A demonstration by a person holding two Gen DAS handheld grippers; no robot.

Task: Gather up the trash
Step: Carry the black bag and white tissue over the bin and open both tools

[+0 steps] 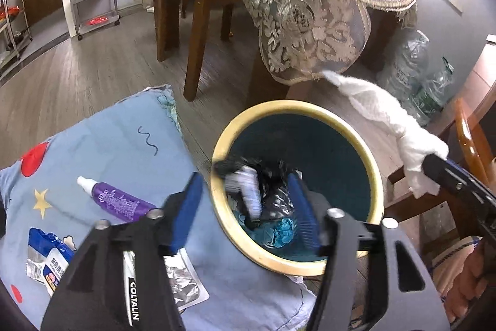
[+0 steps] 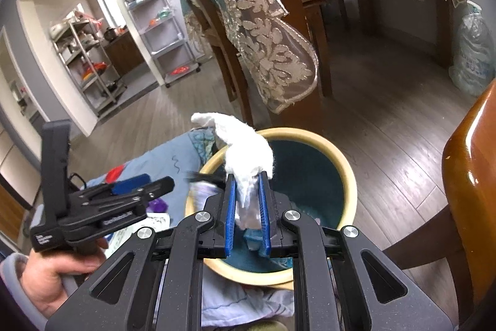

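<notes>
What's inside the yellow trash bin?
The trash bin holds a crumpled black bag with a pale wrapper on it and something teal. Anything underneath them is hidden.

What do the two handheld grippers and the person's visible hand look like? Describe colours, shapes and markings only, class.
Both the left gripper and the right gripper have matt black angular frames with triangular cut-outs, round silver bolt heads and flat blue ribbed fingers. The left one carries small white lettering on its side and a tall black upright handle. The person's left hand is bare, with a grey sleeve cuff. No cables show.
</notes>
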